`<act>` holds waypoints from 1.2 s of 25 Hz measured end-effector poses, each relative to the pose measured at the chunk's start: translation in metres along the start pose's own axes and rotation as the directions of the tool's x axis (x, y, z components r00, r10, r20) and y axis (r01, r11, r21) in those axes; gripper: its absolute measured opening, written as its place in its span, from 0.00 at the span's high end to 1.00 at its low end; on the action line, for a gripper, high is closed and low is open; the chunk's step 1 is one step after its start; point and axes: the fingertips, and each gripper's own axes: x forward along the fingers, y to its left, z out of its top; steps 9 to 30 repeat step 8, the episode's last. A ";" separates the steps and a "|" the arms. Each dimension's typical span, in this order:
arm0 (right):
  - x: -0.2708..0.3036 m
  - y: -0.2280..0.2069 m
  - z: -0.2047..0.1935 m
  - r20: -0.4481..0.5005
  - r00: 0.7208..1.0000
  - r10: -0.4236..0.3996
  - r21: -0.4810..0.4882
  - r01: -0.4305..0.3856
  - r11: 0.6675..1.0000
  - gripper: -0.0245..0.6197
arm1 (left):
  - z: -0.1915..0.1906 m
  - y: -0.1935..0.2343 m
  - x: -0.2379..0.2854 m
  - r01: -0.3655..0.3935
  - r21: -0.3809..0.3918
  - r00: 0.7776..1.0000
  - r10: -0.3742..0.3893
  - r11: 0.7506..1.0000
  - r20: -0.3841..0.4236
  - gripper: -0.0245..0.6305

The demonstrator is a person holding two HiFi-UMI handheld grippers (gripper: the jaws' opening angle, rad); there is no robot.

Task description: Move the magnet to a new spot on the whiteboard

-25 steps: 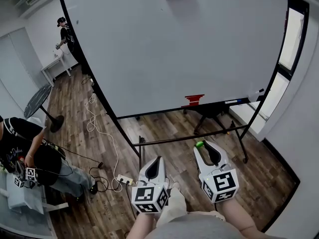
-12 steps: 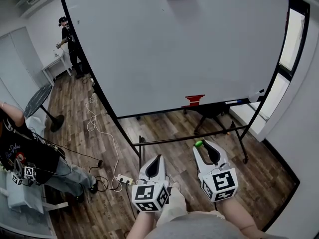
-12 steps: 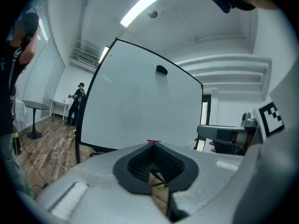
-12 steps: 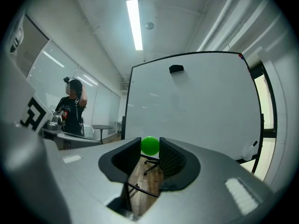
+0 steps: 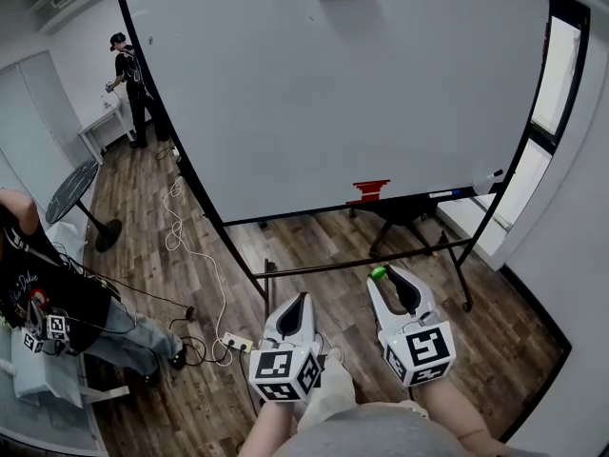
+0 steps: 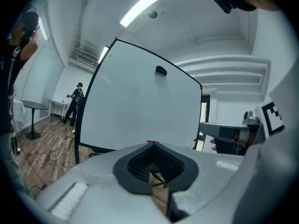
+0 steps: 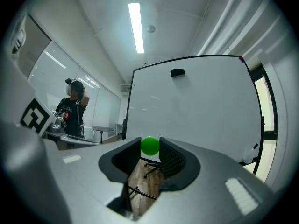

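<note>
Magnet (image 7: 150, 145), a green ball, sits pinched between the right gripper's (image 5: 384, 276) jaw tips, low before the whiteboard (image 5: 333, 93) and well off it. Left gripper (image 5: 297, 299) is closed, empty. Hardly anything has shifted this last second, so placing remains undone.

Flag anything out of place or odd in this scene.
The green magnet is off the whiteboard, pinched between the tips of the right gripper. A loose white cable snakes across the floor to the left of the whiteboard. Nothing looks damaged or spilled.
</note>
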 end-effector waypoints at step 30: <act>-0.001 0.000 0.006 0.014 1.000 -0.005 -0.002 0.005 1.000 0.77 | 0.007 0.000 0.000 0.009 0.007 1.000 -0.009 1.000 0.006 0.96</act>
